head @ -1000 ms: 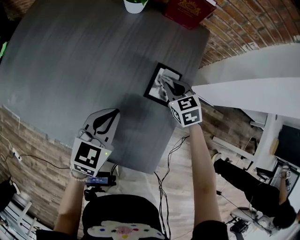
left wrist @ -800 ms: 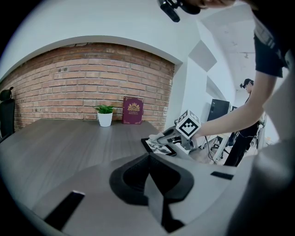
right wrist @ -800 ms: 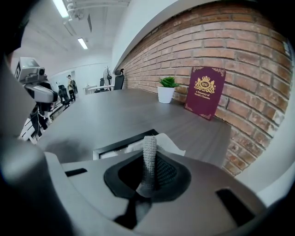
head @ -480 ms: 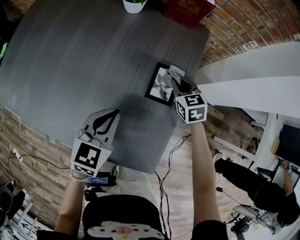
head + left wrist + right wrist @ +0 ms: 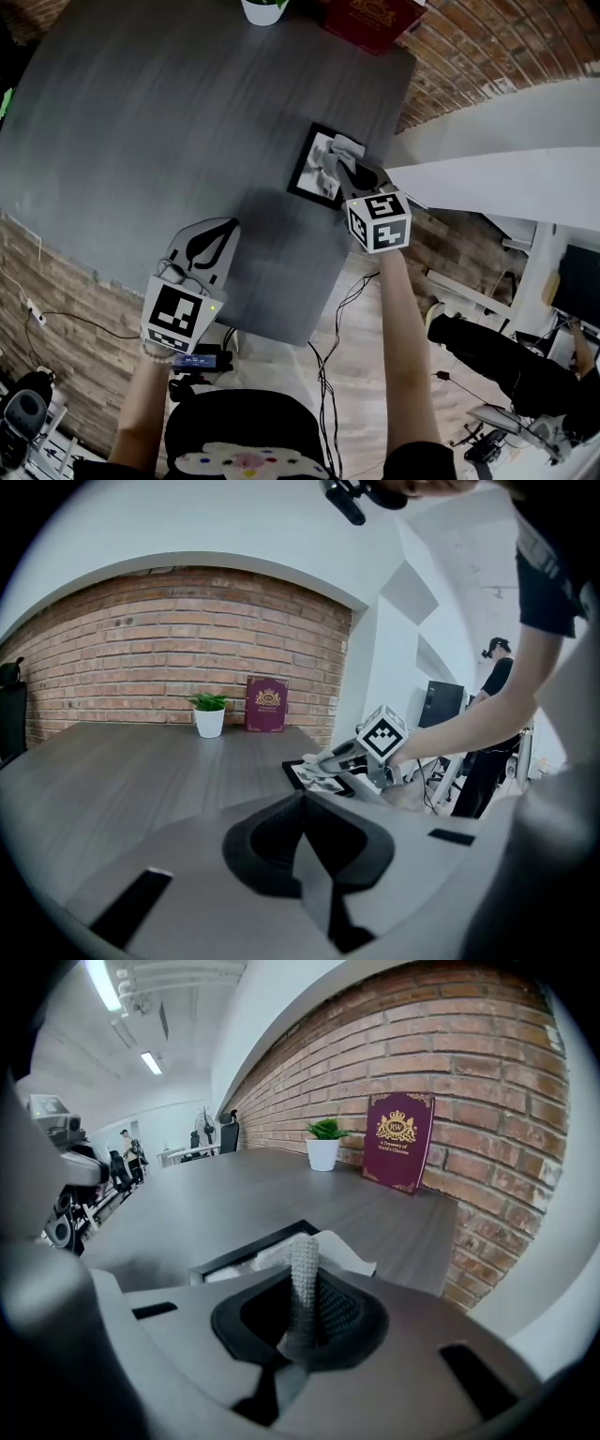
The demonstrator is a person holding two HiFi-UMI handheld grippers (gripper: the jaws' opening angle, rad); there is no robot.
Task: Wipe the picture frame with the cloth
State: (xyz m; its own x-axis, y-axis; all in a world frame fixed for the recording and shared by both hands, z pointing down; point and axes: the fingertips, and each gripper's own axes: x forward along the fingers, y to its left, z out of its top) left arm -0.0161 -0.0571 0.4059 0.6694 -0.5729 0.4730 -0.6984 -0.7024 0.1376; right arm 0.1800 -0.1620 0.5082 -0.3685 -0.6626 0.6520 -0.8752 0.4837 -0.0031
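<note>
right gripper (image 5: 348, 172): my jaws clamped on the cloth (image 5: 343, 147) | cloth lies on picture frame (image 5: 308, 171), centre-right of head view, near table (image 5: 187, 112) edge | frame sits just up-left of my tips, long axis roughly along them | left gripper (image 5: 215, 234): jaws together, empty, lower left, well apart
</note>
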